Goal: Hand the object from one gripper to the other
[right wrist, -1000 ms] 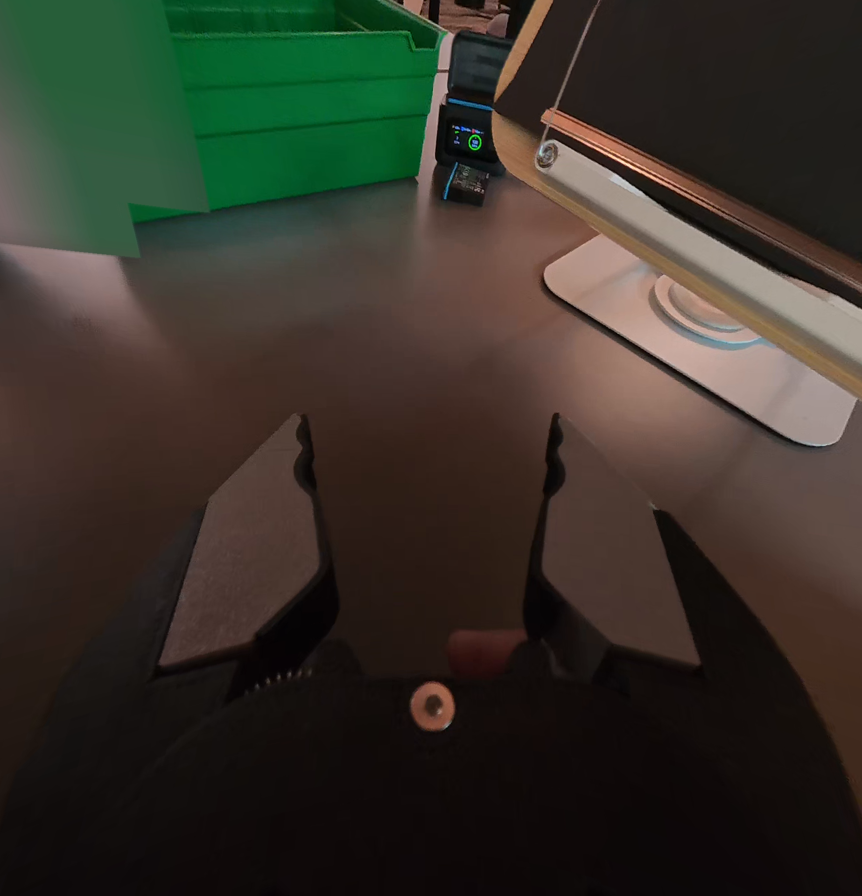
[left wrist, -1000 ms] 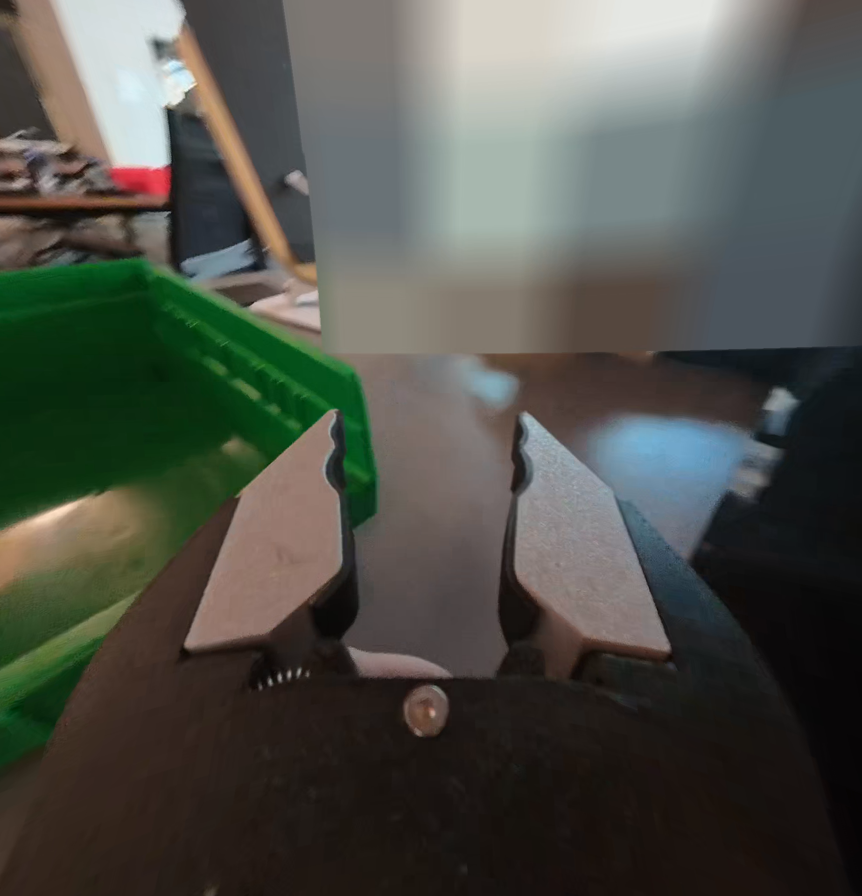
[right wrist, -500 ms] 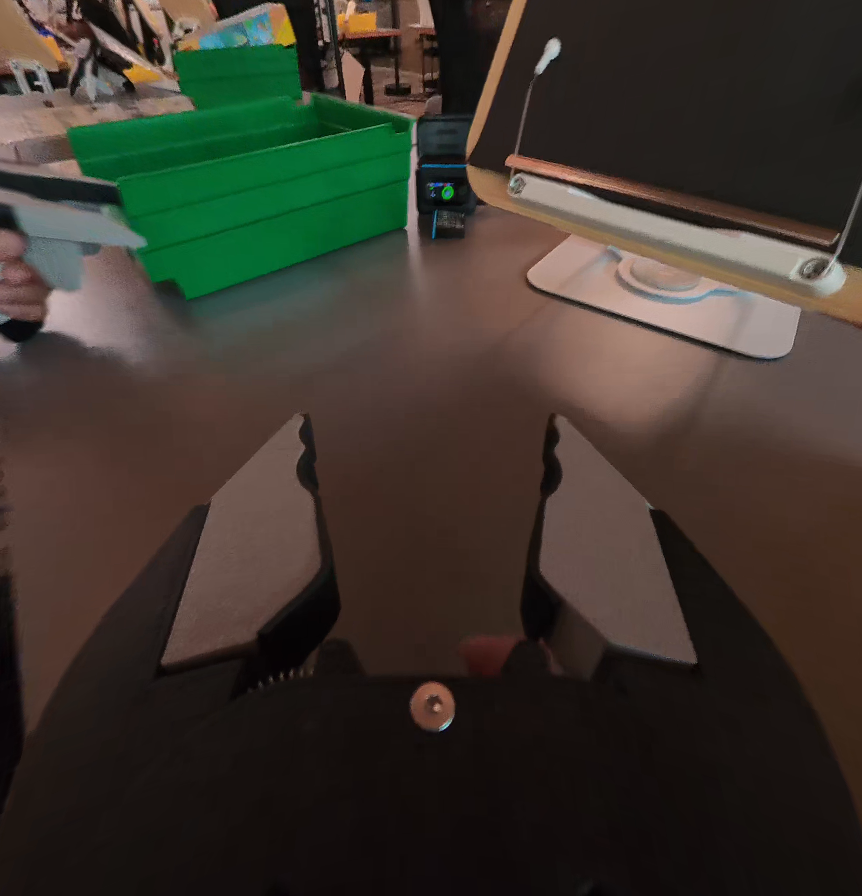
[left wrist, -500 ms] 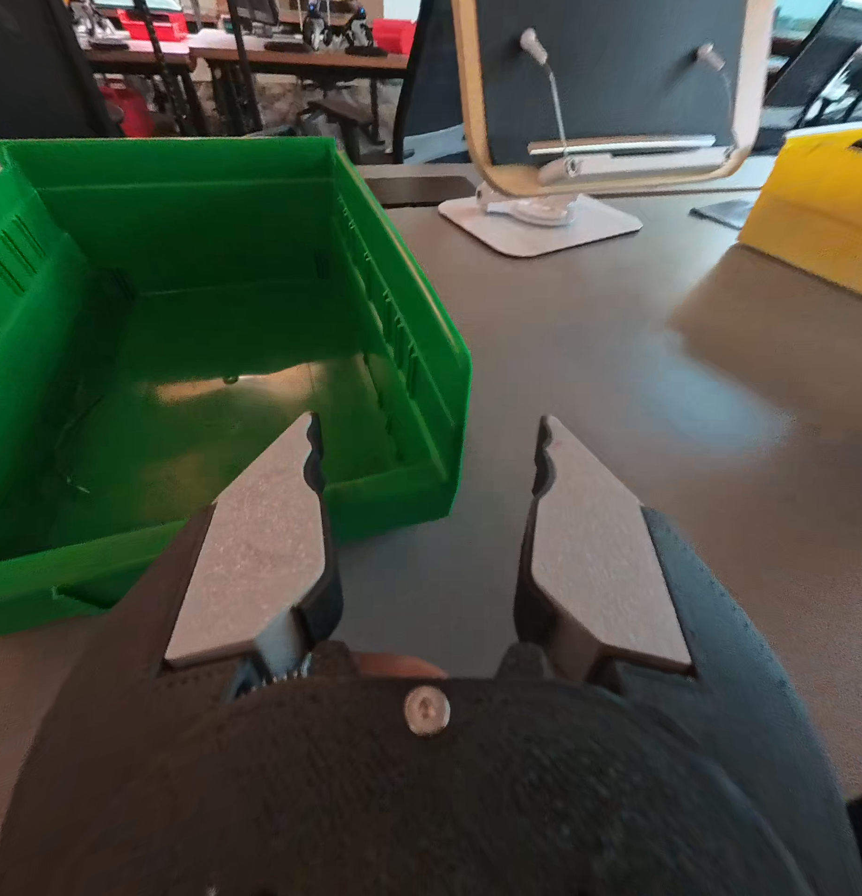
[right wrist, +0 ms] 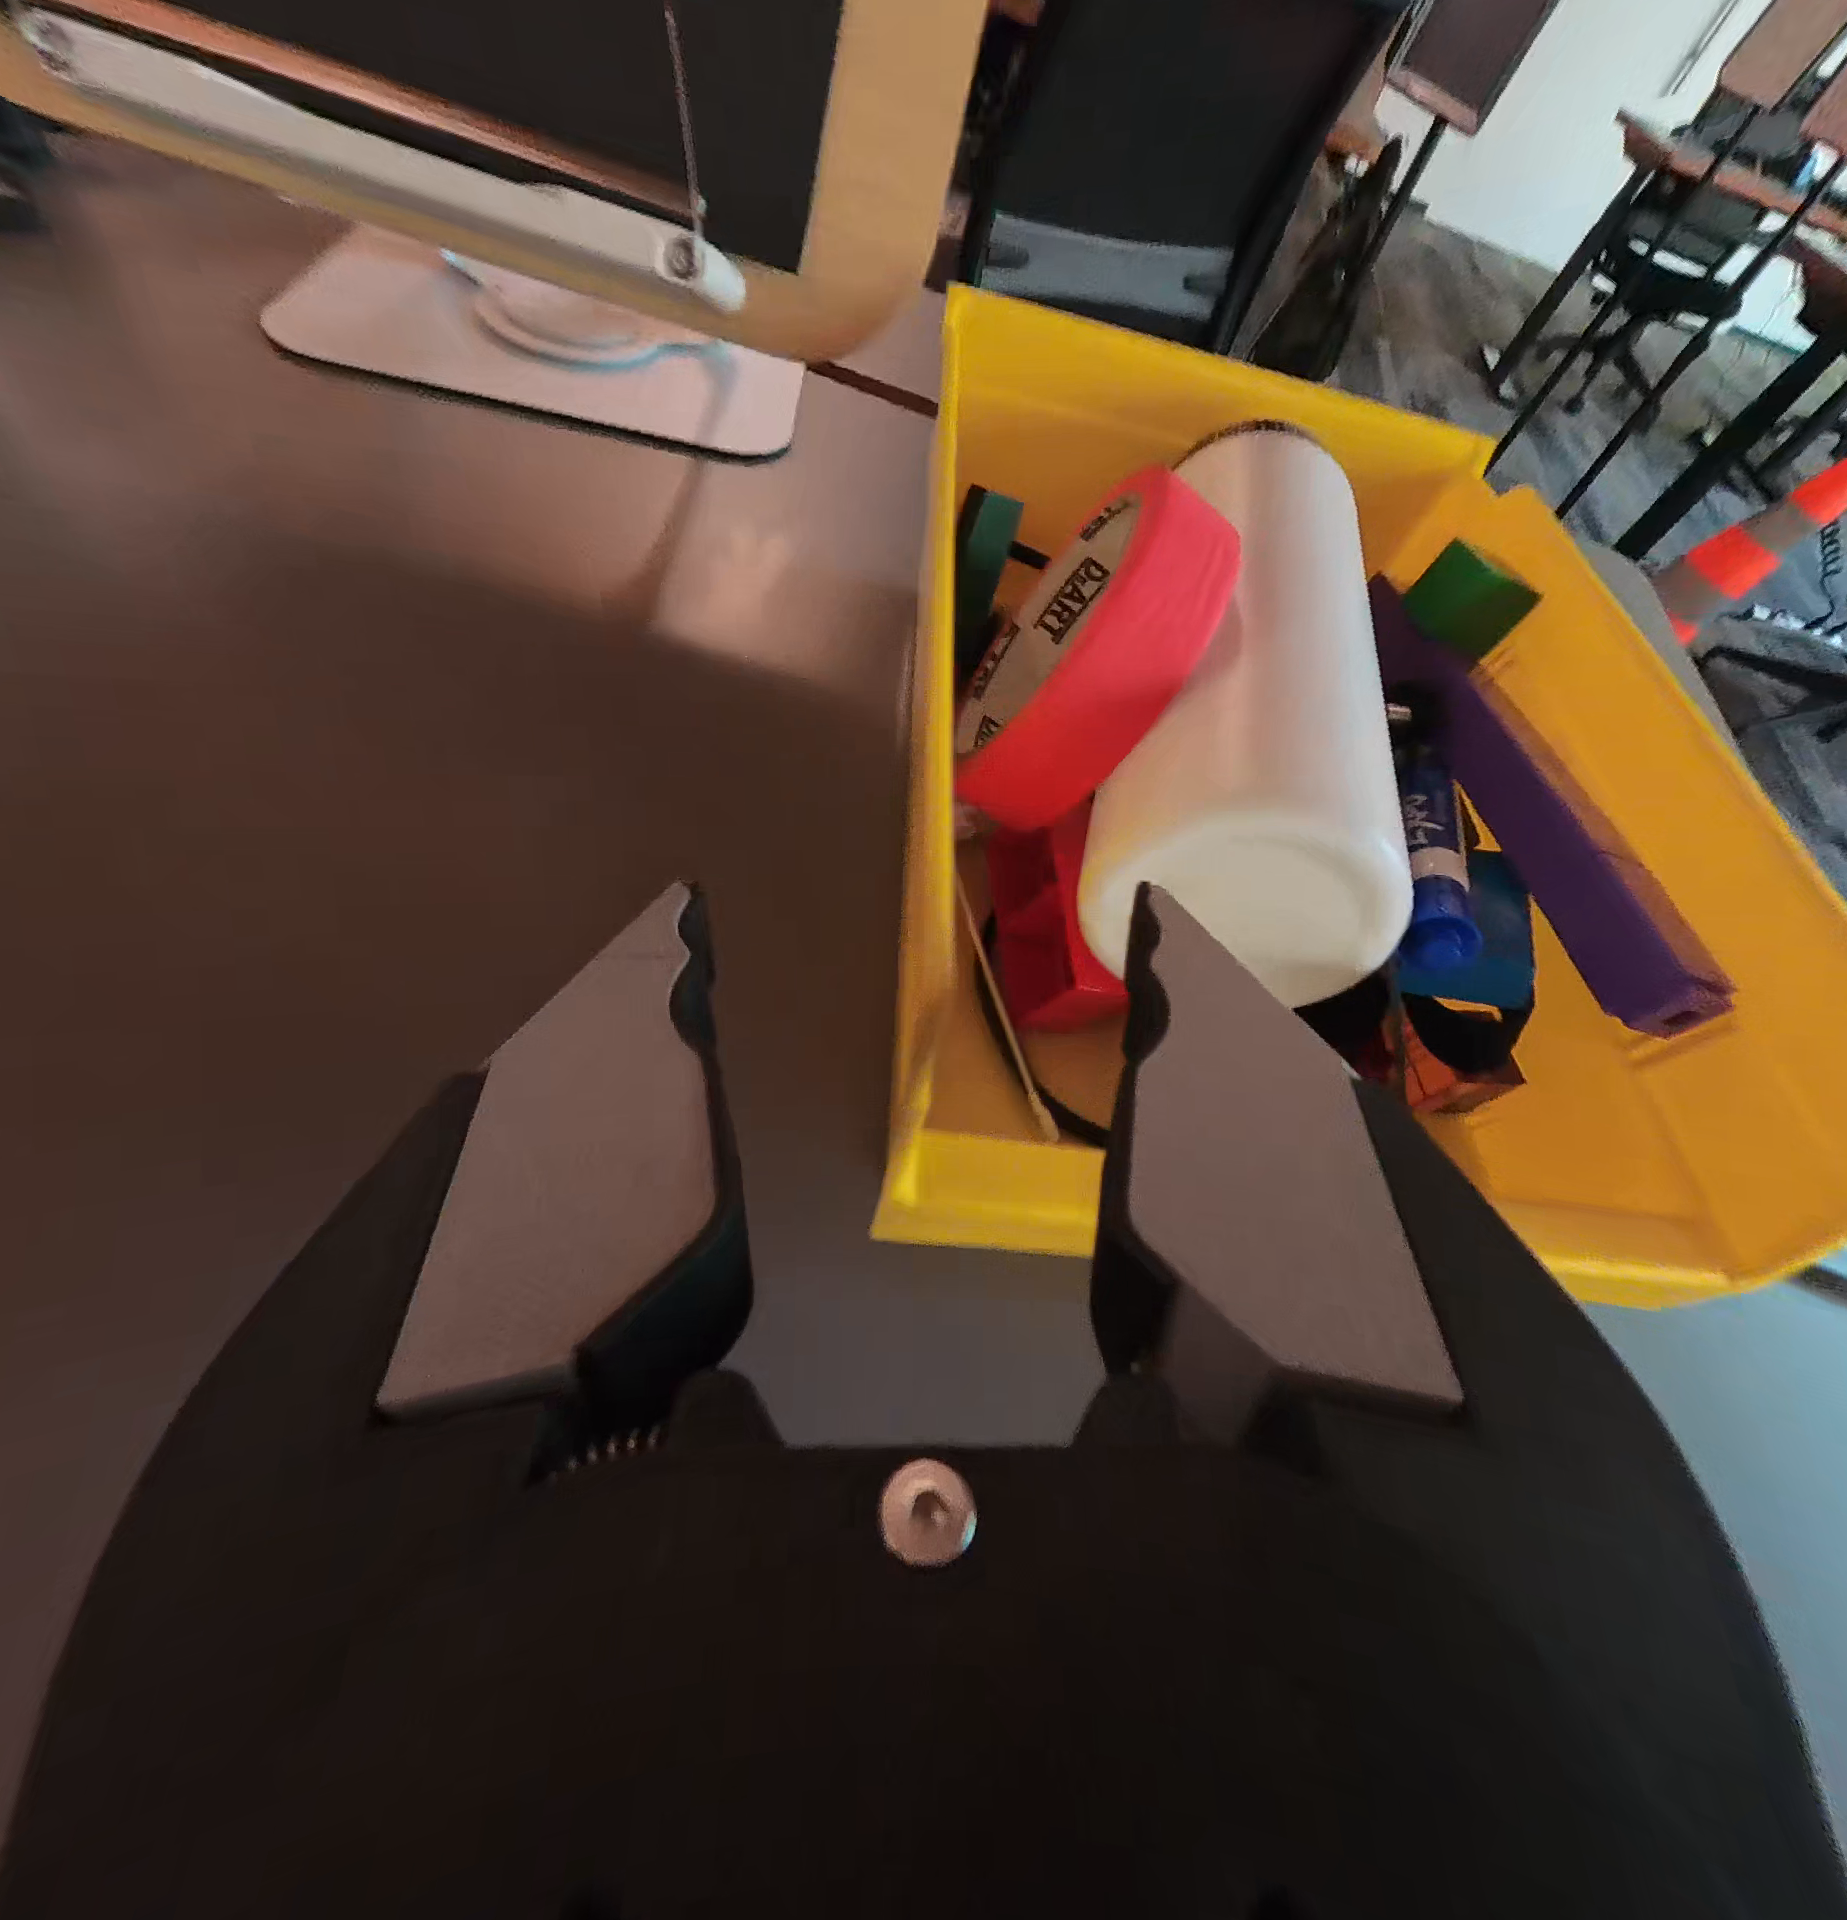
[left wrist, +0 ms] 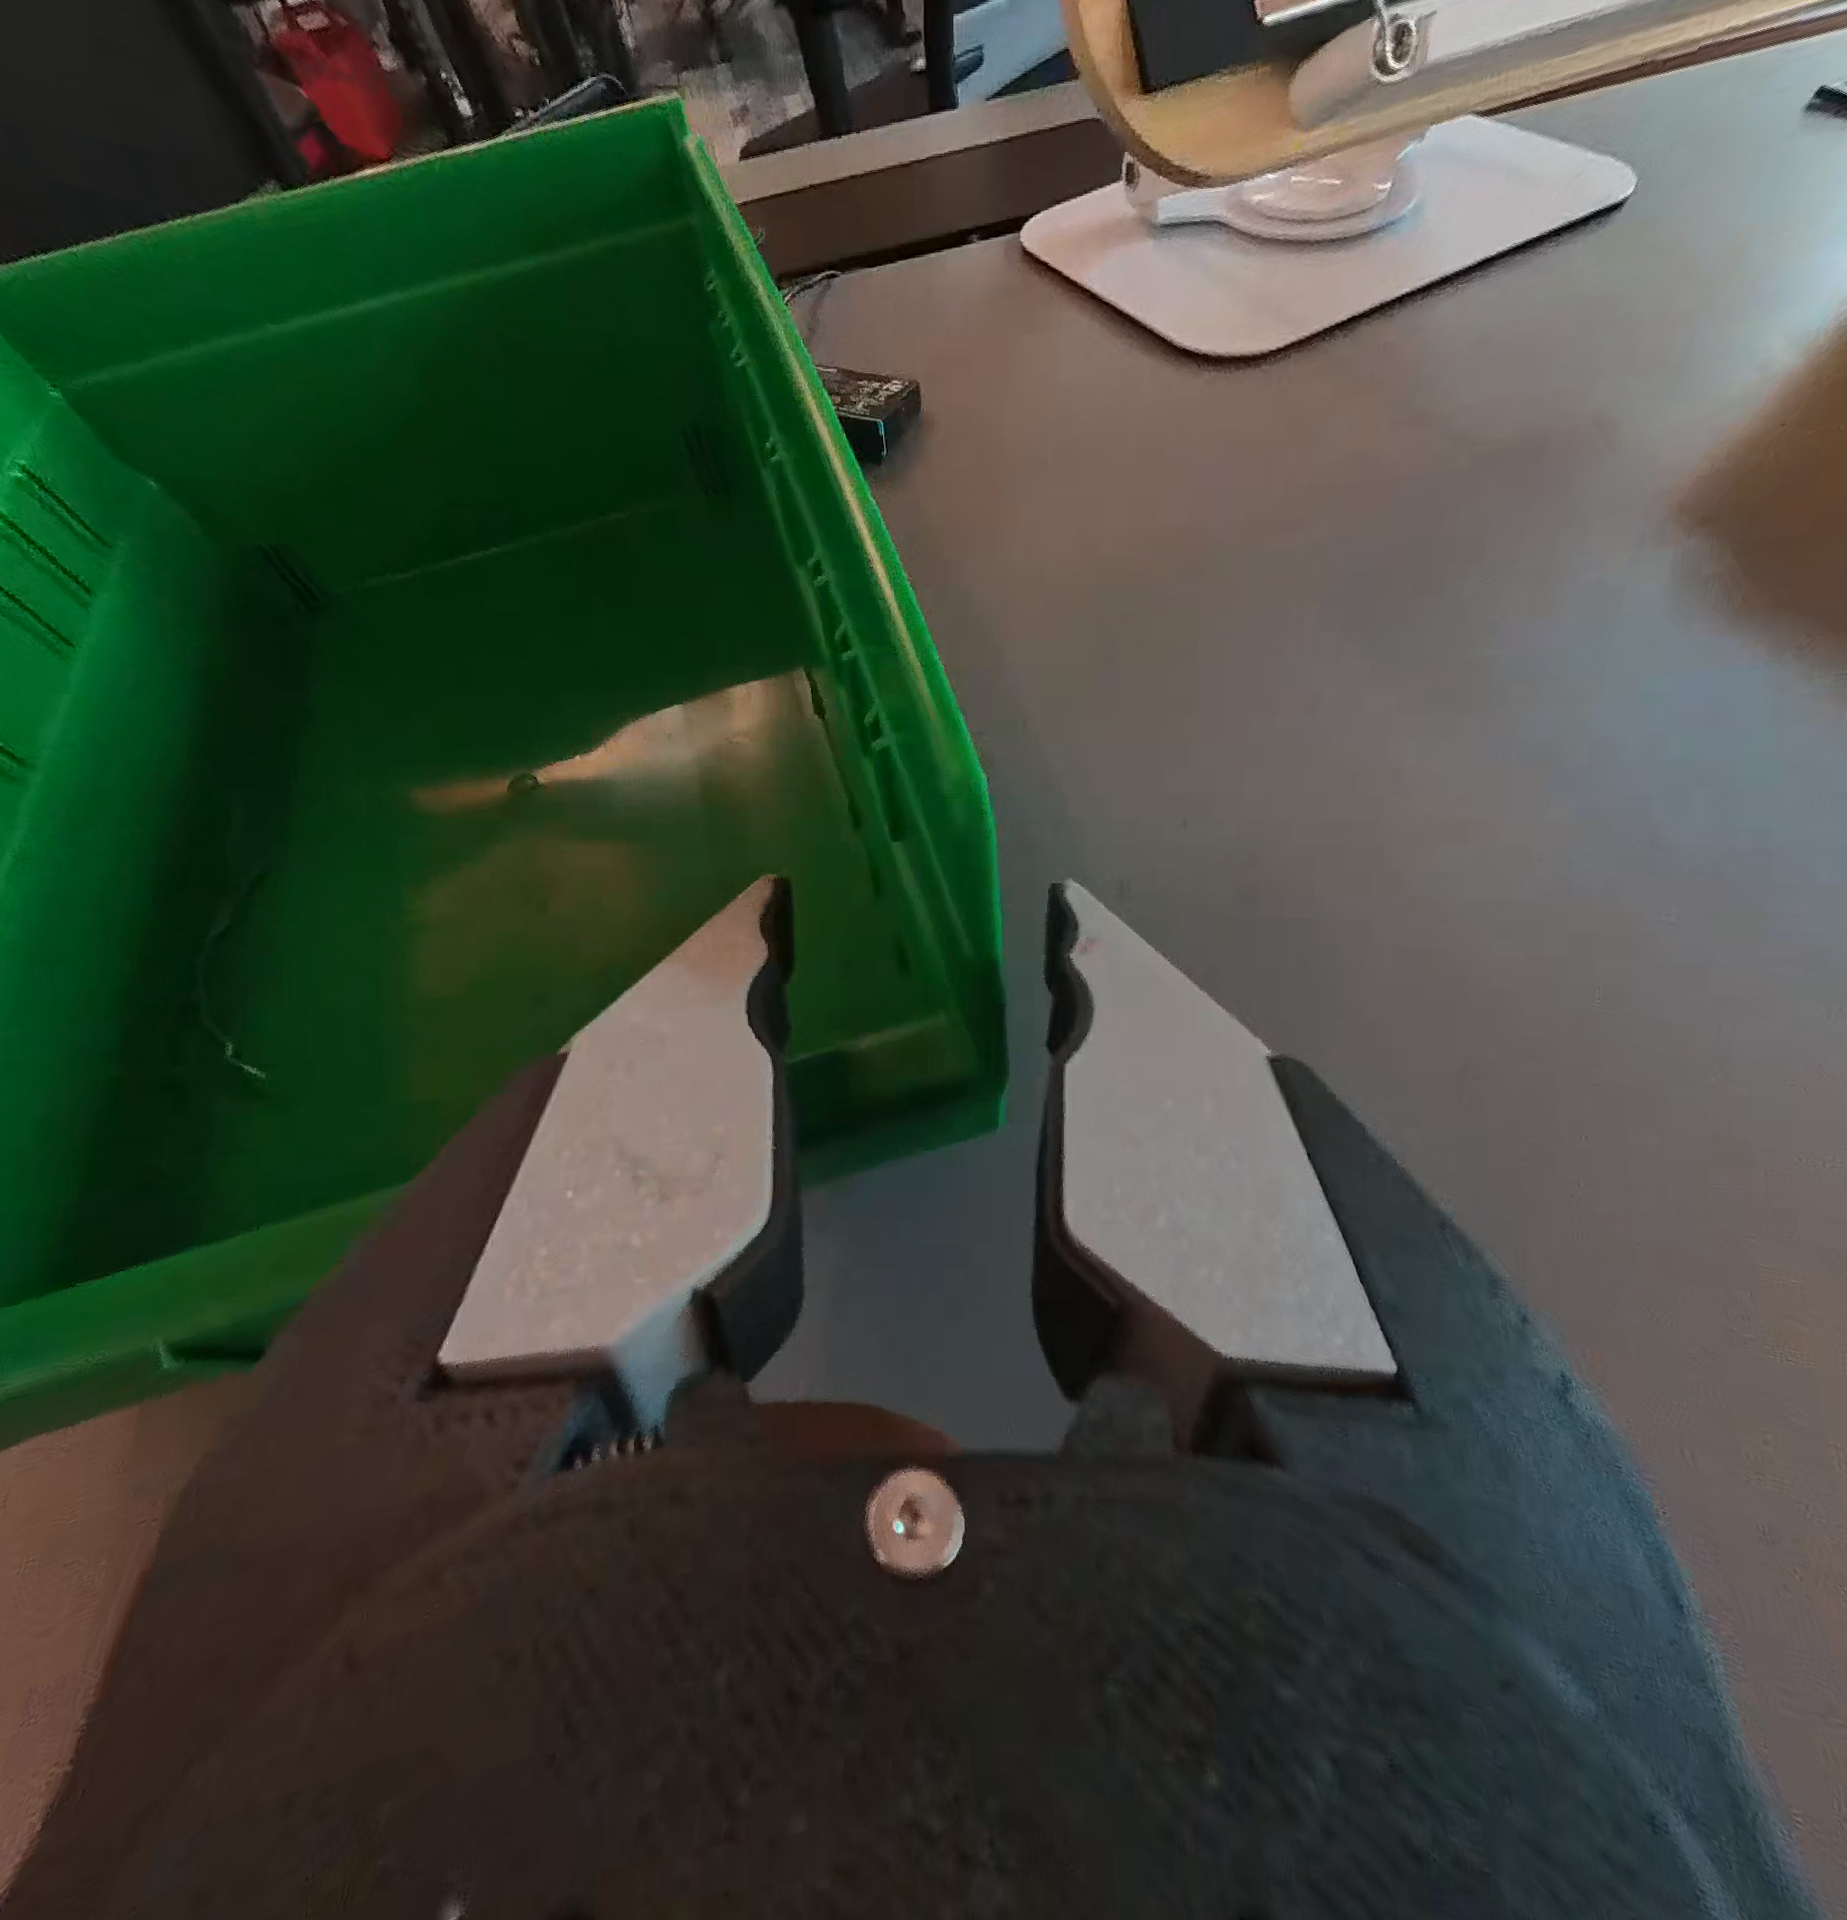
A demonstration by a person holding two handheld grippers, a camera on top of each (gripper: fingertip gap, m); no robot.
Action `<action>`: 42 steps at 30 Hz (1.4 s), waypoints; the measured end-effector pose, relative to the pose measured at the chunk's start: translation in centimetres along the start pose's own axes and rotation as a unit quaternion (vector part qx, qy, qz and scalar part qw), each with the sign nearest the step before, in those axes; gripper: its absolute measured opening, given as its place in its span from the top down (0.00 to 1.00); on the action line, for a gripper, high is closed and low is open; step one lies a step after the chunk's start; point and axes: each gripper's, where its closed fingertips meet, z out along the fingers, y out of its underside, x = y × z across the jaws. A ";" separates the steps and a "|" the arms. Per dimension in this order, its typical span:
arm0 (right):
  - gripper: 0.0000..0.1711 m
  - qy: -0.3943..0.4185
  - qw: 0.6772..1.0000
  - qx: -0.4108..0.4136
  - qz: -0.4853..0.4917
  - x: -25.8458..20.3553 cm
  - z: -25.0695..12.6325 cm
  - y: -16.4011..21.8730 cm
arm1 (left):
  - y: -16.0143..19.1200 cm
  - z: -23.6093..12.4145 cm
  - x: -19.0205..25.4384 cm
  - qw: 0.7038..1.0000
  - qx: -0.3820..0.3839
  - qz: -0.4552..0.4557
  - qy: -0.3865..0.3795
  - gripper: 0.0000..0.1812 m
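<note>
Both pairs of jaws stand spread with nothing between them. Starting on the left: the left gripper (left wrist: 914,940) hangs over the near right corner of the empty green plastic bin (left wrist: 903,665), whose right wall runs away ahead, just left of the gap between the fingers. To the right of those jaws the dark brown table (left wrist: 1366,727) lies bare all the way to the white flat base of the stand (left wrist: 1334,229) far ahead, so there is good room for a meeting of the two tools.

Over to the right gripper (right wrist: 914,925): bare table sits under and left of its jaws, and the yellow plastic bin (right wrist: 1189,416) opens just ahead and right, its near wall crossing between the fingers. Which item is to be handed over I cannot tell. Nearest the right finger lies the white plastic cylindrical bottle (right wrist: 1283,727), on its side, its flat bottom toward us. It looks light, rigid and smooth, so likely slippery: I would take it across the middle of the barrel. Leaning on it, the pink roll of tape (right wrist: 1116,665) would grip better across its width. The purple long bar (right wrist: 1563,842) lies further right. Watch the bin's left wall on the way in.
</note>
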 end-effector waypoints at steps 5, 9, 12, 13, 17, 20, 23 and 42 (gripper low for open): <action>0.84 -0.025 0.999 -0.039 0.004 0.7 3.2 1.3 | -0.6 0.9 0.0 0.999 -0.026 0.026 0.014 0.87; 0.98 0.008 0.999 -0.032 -0.029 0.8 2.4 1.6 | -0.7 0.3 -2.2 0.995 -0.021 0.076 -0.058 0.98; 0.99 -0.009 0.999 -0.033 -0.034 0.2 1.2 2.1 | -1.0 -1.2 -3.2 0.996 0.015 0.068 -0.055 0.99; 0.99 -0.029 0.999 -0.036 -0.022 -0.2 0.6 2.2 | -1.2 -1.9 -3.6 0.996 0.030 0.066 -0.055 0.99; 0.99 -0.059 0.997 -0.043 -0.038 -2.6 -2.0 2.8 | -2.5 -5.3 -4.0 0.989 0.079 0.101 -0.076 0.98; 0.98 -0.079 0.995 -0.044 -0.040 -5.7 -3.6 2.8 | -3.8 -7.9 -4.6 0.985 0.122 0.077 -0.089 0.97; 0.96 -0.108 0.993 -0.043 -0.034 -9.4 -4.7 2.3 | -5.4 -10.7 -4.8 0.976 0.170 0.084 -0.104 0.98; 0.75 -0.288 0.954 0.024 -0.075 -51.6 -1.9 -9.4 | -11.2 -22.5 -5.3 0.933 0.316 0.104 -0.135 0.98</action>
